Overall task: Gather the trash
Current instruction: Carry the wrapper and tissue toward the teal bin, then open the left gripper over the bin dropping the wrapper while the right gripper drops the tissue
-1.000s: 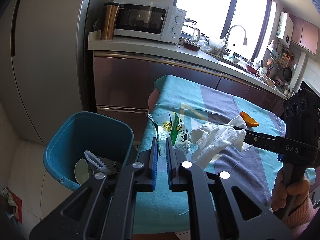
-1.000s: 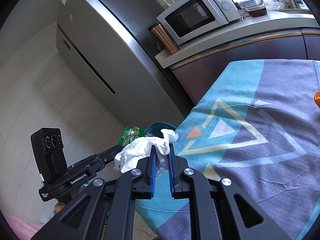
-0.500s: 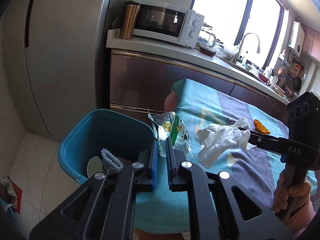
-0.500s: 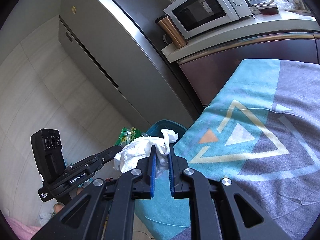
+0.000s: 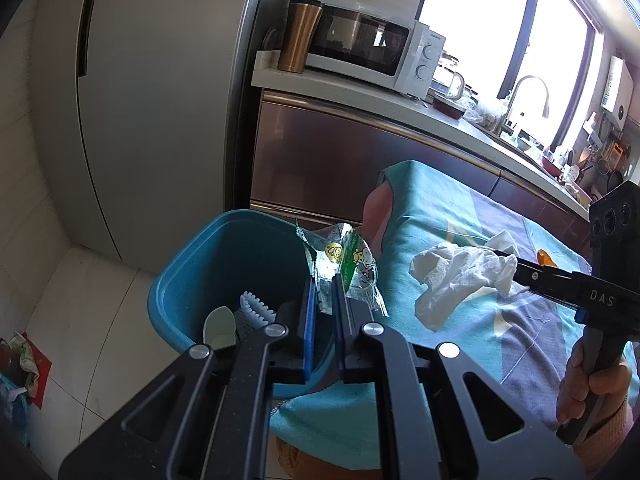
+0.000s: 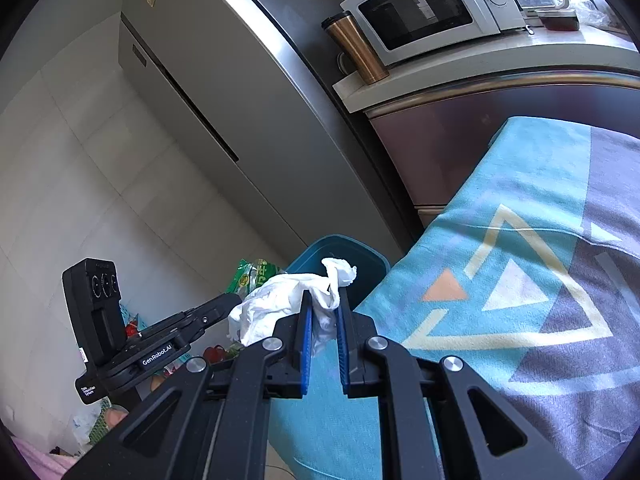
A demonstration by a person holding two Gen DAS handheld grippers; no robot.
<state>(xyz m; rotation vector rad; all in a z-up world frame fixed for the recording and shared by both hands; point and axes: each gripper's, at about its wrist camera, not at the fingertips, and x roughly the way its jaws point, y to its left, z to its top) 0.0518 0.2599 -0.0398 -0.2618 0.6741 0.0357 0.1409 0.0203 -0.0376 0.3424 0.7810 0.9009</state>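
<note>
Left wrist view, left fingers (image 5: 323,280) pinching wrapper (image 5: 344,260) above bin rim (image 5: 192,248), right fingers (image 6: 324,300) clamping tissue (image 6: 280,300)

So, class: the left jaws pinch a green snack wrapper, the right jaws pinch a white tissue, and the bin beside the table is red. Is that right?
Not quite. The bin is blue, not red; the left wrist view shows it clearly. The rest stands: the left gripper pinches the green snack wrapper, the right gripper pinches the white tissue, and the bin stands beside the table.
</note>
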